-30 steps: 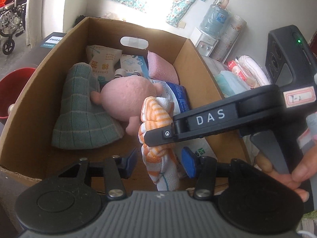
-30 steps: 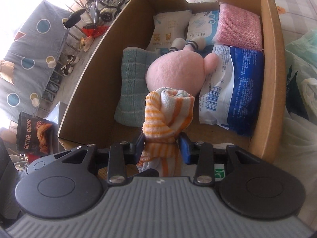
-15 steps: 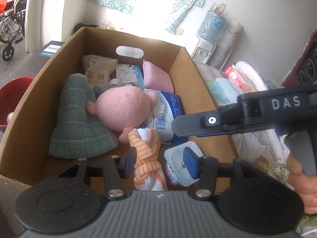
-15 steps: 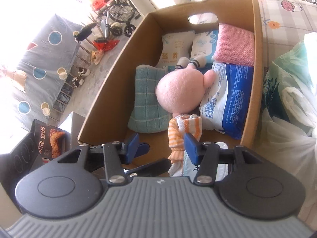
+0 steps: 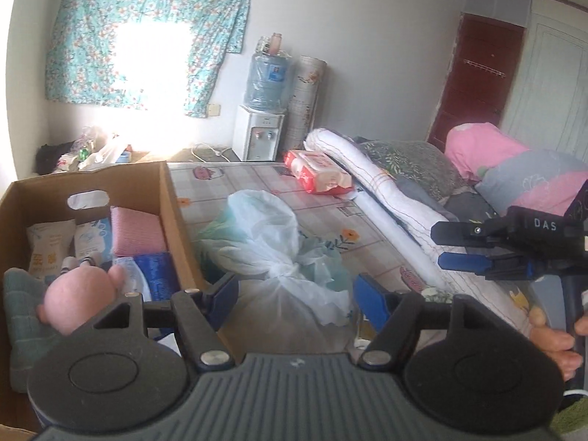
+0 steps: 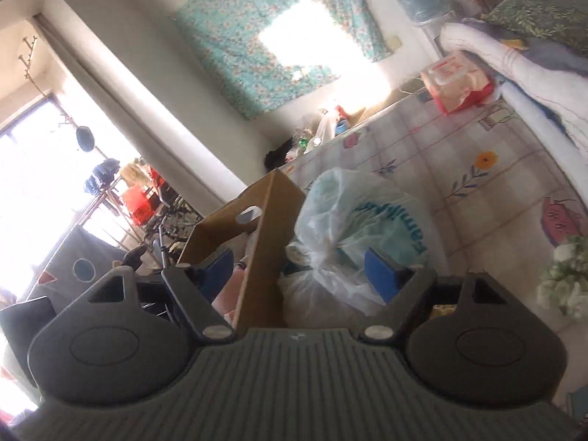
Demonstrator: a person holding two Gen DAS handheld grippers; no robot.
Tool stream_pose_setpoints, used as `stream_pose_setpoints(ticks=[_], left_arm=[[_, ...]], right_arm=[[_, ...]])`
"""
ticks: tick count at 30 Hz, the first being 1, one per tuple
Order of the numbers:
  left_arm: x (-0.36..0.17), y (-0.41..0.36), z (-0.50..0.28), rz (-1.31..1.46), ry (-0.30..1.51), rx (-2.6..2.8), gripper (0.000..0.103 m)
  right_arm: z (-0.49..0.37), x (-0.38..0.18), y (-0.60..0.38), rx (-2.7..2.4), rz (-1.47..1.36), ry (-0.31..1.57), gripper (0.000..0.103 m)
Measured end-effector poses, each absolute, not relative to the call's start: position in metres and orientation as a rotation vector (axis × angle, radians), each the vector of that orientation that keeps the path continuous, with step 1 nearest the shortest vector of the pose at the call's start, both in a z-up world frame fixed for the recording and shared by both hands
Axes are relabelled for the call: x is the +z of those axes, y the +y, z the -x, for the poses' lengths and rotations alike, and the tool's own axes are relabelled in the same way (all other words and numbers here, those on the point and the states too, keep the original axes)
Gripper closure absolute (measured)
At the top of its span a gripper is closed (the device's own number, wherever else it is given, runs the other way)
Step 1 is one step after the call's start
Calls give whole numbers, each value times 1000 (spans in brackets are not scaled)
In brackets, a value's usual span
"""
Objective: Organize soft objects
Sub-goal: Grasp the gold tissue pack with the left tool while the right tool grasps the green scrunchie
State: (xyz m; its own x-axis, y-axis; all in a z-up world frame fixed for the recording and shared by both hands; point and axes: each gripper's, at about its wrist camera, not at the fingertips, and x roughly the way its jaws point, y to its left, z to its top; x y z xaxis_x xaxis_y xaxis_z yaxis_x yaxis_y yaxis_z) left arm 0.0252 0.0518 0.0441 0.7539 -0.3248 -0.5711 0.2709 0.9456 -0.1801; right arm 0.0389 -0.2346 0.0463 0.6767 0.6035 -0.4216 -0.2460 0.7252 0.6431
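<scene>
- Both tongs, left (image 5: 294, 292) and right (image 6: 299, 270), are opening and empty, beside the cardboard box (image 5: 172, 217).
- Risk: the slippery plastic bag (image 5: 272, 253) next to the box may slide from a shallow pinch.

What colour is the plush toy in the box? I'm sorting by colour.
Pink; the plush toy shows best in the left wrist view.

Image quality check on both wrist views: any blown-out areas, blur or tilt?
Left wrist: the window behind the curtain is blown out, fisheye bends the edges, the box is sharp. Right wrist: the frame is tilted and motion-blurred, with glare at the curtain window and the balcony door.
</scene>
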Motion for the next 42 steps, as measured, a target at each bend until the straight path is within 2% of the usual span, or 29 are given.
stream_pose_setpoints(ticks=[5,12,24,31,34,37,42], left_arm=[[19,-12,-43,9,719,-439,32],[-40,-84,-75,-137,873,-458,32],[-91,-120,-116,-204,999,-399,34],[-104,-124,-125,-198,1026,-368,40],[-105,-122,-125,-192,1015,-349,48],[-104,-119,-124,-183,1010,-347,48],[-99,-115,-116,-177,1006,-345,49]], right_arm=[[-29,2,-301,266,-529,748,23],[-47,-49,-327,139,-406,832,23],[-101,-83,-316,111,-264,921,23],[-105,-94,-311,106,-221,904,27],[-104,-94,-307,89,-179,886,37],[-102,-93,-306,72,-165,869,47],[-93,-87,-309,68,-192,854,74]])
